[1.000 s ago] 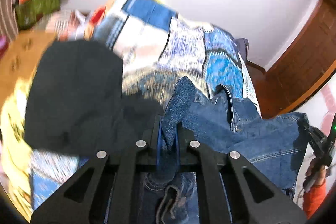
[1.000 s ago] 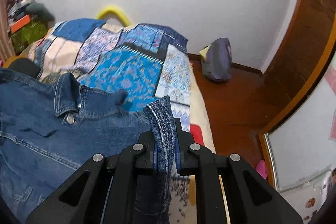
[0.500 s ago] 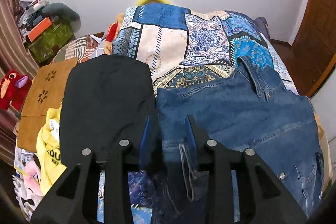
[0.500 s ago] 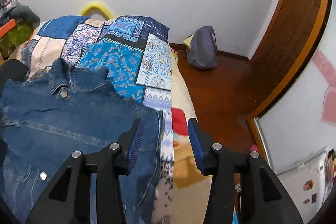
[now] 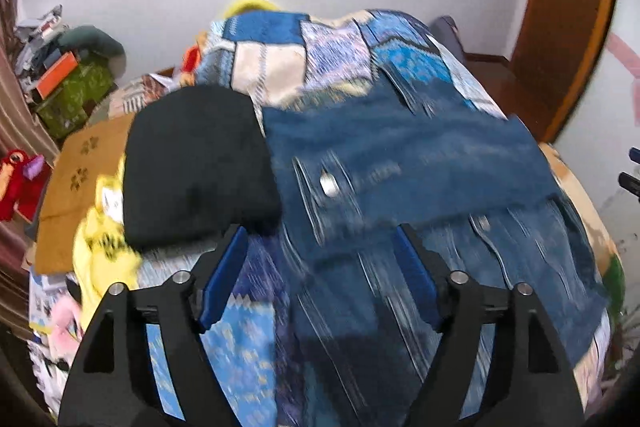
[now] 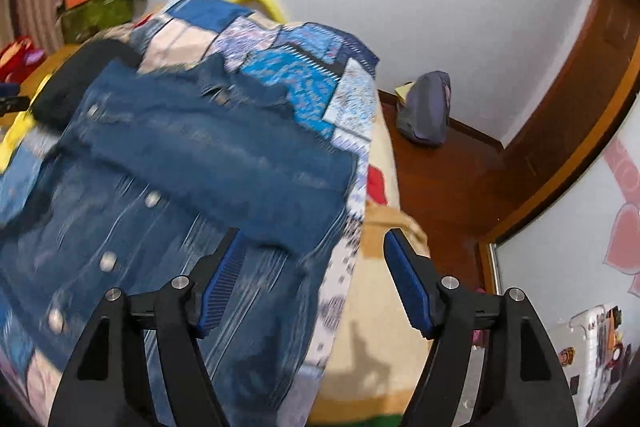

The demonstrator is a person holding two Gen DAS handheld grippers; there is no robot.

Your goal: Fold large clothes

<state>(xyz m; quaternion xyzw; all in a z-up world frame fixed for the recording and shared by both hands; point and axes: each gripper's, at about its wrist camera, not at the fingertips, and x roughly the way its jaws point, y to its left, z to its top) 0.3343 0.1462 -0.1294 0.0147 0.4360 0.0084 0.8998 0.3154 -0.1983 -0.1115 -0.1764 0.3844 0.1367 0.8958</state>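
Garment: a large blue denim jacket with metal buttons [image 5: 420, 187] lies spread on the bed, collar toward 12 o'clock and hem toward 6 o'clock; a band of denim lies folded across its chest.
Bedding: a blue-and-cream patchwork quilt [image 5: 272, 67] lies under the jacket.
Neighbour: a folded black garment [image 5: 196, 163] touches the jacket's edge at 9 o'clock in the left wrist view.
Left gripper [image 5: 320, 275]: jaws spread wide, holding nothing, poised over the jacket's lower part near its 9 o'clock edge.
Right gripper [image 6: 312, 275]: jaws spread wide, empty, over the jacket's 3 o'clock edge where the quilt drops off the bed.
Handling: denim is probably heavy and fairly stiff for cloth; it should keep a crease and not slip, but thick seams bulk up between the jaws.
Hold: judged best at the hem corners or side seams, one per gripper, pinching a single layer of edge.
Risk: catching the quilt together with the denim; both views are motion-blurred, so fine edges are hard to place.
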